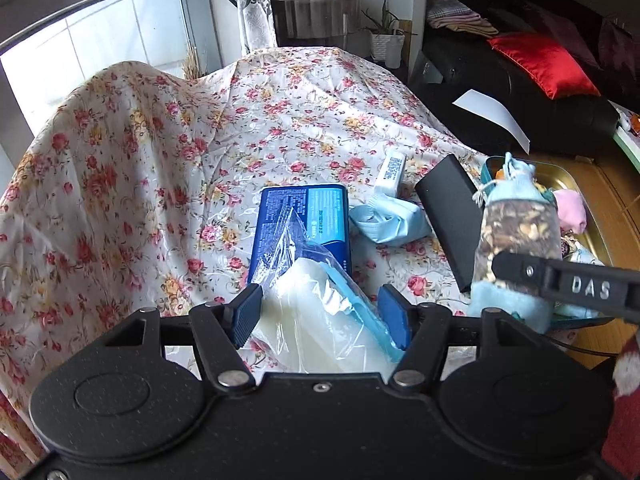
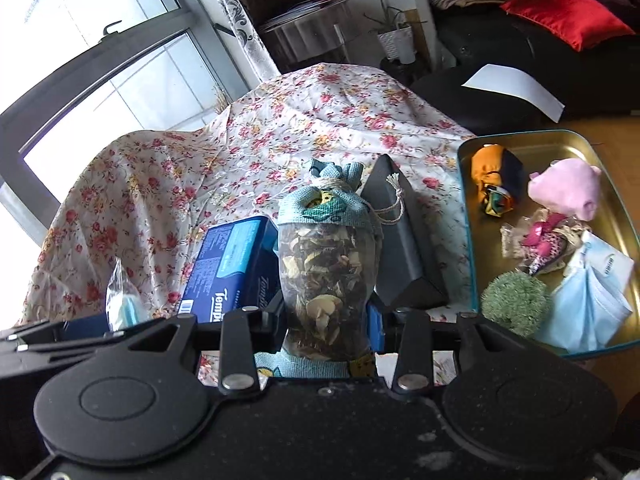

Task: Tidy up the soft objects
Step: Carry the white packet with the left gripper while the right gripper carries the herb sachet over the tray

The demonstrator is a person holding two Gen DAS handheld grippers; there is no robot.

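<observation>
free: far floral cloth | blocked: black box beside tray

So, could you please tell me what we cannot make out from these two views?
- Left wrist view: the base of the plastic bag is hidden behind the left gripper body.
- Left wrist view: most of the tray is blocked by the sachet and the right gripper's finger.
- Right wrist view: the sachet's bottom is hidden by the right gripper.
- Both views: print on the blue pack is too small to read.
</observation>
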